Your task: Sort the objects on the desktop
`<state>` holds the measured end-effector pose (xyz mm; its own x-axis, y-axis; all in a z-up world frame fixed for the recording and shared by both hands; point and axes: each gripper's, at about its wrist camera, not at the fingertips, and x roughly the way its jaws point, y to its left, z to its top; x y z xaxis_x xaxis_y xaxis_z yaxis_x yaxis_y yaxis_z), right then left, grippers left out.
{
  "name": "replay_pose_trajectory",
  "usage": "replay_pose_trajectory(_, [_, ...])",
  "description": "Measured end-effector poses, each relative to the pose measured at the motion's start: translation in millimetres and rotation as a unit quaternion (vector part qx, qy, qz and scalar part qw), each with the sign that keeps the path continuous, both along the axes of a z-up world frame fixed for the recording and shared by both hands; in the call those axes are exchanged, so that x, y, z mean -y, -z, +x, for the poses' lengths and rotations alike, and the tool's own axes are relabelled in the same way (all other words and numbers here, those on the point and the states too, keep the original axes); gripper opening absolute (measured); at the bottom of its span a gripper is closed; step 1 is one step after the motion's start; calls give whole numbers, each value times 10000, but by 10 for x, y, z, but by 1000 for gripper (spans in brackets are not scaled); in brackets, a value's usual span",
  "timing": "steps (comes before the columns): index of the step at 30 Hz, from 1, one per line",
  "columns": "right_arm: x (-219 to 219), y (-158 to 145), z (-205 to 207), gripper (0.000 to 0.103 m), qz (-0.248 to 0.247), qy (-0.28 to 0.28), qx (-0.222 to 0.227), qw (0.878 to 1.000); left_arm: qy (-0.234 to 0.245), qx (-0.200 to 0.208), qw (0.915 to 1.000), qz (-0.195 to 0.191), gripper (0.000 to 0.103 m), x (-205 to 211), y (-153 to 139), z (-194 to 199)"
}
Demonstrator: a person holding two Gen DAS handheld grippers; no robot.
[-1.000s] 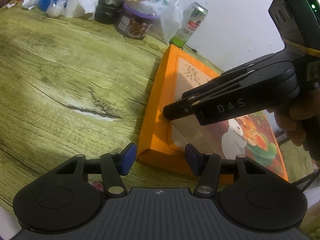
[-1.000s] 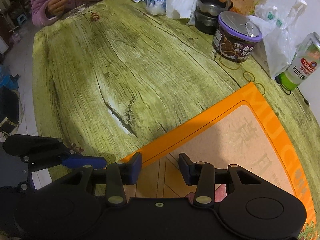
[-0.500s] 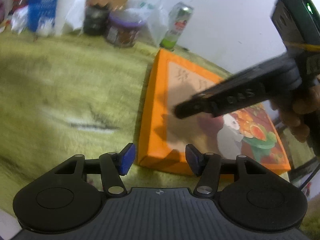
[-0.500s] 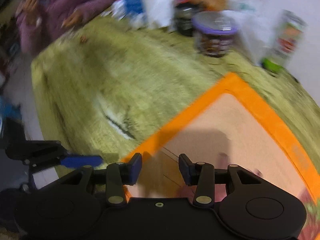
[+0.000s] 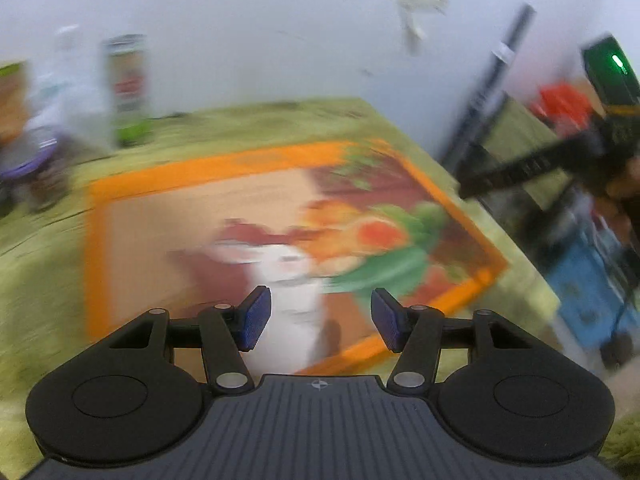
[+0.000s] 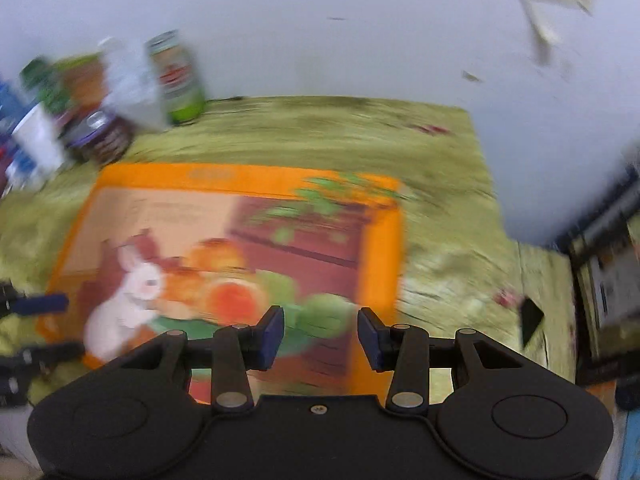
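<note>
A flat orange box (image 5: 200,208) with a rabbit picture lies on the green wood-grain table (image 5: 40,280). My left gripper (image 5: 320,316) hangs open above the box's near edge, nothing between its blue pads. In the right wrist view the same box (image 6: 200,208) fills the middle, and my right gripper (image 6: 320,336) is open over its near right corner, holding nothing. The right gripper (image 5: 464,188) also shows blurred past the box's right side, held by a hand. At the left edge, the left gripper (image 6: 44,326) is just visible.
A green drink can (image 6: 180,76), a purple-lidded jar (image 6: 100,136) and a plastic bag (image 6: 128,84) stand along the wall at the back left. A small dark object (image 6: 530,320) lies near the table's right edge. A blue box (image 5: 588,292) sits beyond that edge.
Both grippers have swung right and rolled, so the box now shows its rabbit end. The right gripper has left the box top and now sits off its right side. Both views are motion-blurred.
</note>
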<state>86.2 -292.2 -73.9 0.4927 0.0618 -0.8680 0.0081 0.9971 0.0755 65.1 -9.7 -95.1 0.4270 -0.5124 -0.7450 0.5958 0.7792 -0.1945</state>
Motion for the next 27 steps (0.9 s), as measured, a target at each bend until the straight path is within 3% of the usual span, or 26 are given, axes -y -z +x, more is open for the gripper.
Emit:
replay_pose_trajectory(6, [378,191,67,40,49,-514,-42,9987,715,39,9971,275,56,795,145,-159])
replay_pose_trajectory(13, [438,249,286,40,-208,-1456,-137,9890,956,207,9929,676,56,1439,237,-224])
replay_pose_trajectory(16, [424,245,348,40,-282,-1754,-146,9840,867,167,9919,917,56,1571,293,-213])
replay_pose_trajectory(27, [387,449,455,40,-456,-2356,-431,9698,682,-77,9914,1115,60,1692,373,-148])
